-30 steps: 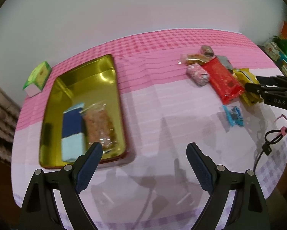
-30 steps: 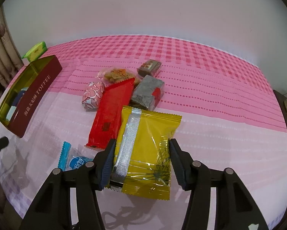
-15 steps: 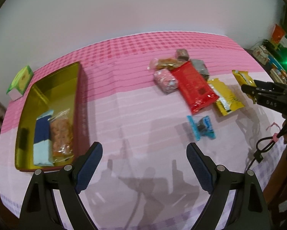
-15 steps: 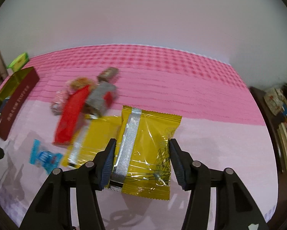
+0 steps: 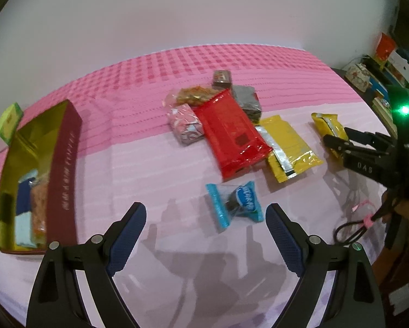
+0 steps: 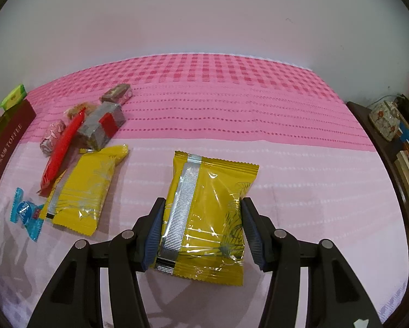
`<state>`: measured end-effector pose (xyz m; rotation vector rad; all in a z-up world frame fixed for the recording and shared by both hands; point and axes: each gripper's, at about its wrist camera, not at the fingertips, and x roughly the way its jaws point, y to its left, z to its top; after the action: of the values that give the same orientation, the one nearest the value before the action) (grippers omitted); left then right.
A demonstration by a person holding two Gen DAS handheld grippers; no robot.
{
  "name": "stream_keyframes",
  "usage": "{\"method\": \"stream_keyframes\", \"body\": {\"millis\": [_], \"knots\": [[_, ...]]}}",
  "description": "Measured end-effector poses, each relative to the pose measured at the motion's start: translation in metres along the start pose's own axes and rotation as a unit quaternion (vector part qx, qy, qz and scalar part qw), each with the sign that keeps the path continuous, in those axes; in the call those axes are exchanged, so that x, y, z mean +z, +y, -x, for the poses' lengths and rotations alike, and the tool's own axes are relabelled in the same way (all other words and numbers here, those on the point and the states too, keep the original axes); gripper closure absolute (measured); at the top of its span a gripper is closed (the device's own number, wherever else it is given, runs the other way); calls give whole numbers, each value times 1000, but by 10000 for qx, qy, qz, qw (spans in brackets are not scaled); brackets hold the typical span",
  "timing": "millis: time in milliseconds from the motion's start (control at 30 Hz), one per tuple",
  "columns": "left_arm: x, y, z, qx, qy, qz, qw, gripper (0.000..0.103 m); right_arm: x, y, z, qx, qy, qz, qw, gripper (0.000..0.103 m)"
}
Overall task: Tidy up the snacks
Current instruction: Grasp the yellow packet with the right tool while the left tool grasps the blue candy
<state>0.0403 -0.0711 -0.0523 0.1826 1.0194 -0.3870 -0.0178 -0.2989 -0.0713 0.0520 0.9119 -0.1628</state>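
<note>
Left gripper (image 5: 206, 235): black plastic frame, fingers lined with ribbed dark-blue pads (image 5: 128, 235), silver round screws at the linkage joints. Right gripper (image 6: 201, 232): same black frame, blue ribbed pads, silver screws. Seen from the left wrist view, it carries white lettering "DAS", a green lit LED and a looped black cable with a pink tie.

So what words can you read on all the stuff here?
"TOFFEE", after some Chinese characters I can't make out: on the dark red side of the tin.
"DAS": on the right gripper, seen from the left camera.
Blue candy wrapper: white print, too blurred to read.
Red packet, yellow packets, green box: print too small to read.
</note>
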Motion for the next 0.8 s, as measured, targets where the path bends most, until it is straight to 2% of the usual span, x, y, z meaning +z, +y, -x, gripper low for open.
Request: {"method": "stream_keyframes", "body": {"millis": [200, 400, 800], "knots": [[5, -4, -22, 46, 238, 211, 9995, 14, -4, 4, -2, -52, -111, 151, 9998, 52], [8, -5, -31, 104, 311, 309, 9990, 17, -8, 2, -2, -15, -159, 155, 9998, 51], [10, -10, -49, 71, 513, 419, 9978, 33, -9, 3, -2, -33, -164, 167, 9997, 51]]}}
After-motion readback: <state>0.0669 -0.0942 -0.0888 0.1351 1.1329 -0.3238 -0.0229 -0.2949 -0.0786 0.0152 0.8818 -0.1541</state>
